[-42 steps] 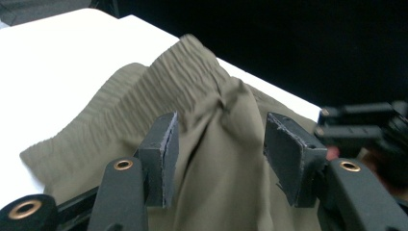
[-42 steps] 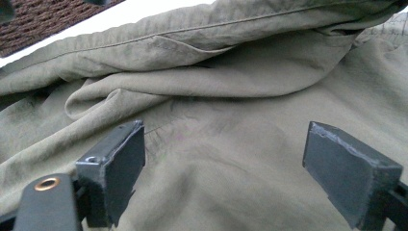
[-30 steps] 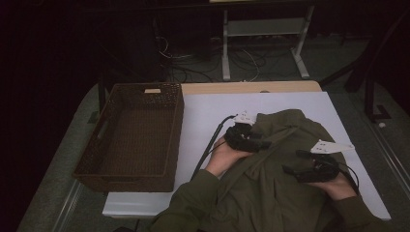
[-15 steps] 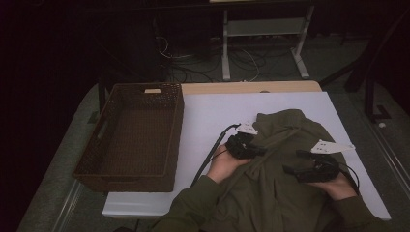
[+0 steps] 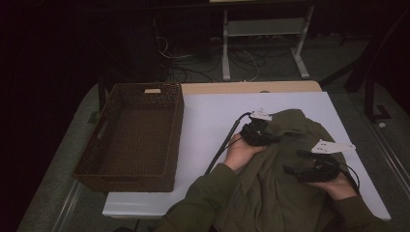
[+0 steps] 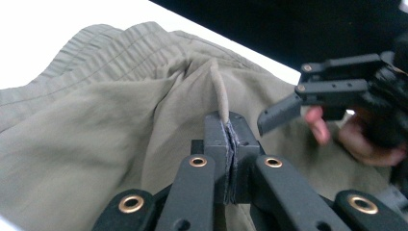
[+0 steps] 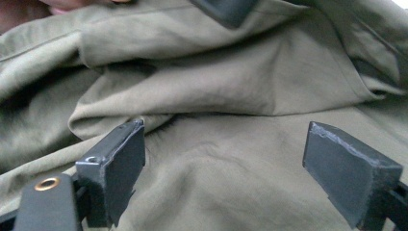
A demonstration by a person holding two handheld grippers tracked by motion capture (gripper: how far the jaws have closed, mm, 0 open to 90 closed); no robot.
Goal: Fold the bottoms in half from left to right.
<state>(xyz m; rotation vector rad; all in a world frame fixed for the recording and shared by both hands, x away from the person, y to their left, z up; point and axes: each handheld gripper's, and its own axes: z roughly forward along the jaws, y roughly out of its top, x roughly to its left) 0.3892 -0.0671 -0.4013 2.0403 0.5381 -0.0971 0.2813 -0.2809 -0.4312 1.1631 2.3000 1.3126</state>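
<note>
Olive trousers [image 5: 290,159], soft and limp, bunch in the clamped left gripper [image 6: 230,139]; right gripper [image 7: 240,168] gapes empty above the cloth.

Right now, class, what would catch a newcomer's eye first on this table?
An olive-green garment lies crumpled on the near right of the white table, with the left gripper shut on a pinched fold of it. The right gripper hovers open over the cloth. A dark wicker basket sits at the left.

a white table [image 5: 212,121] carries a brown wicker basket [image 5: 133,137] and an olive garment [image 5: 285,169].
</note>
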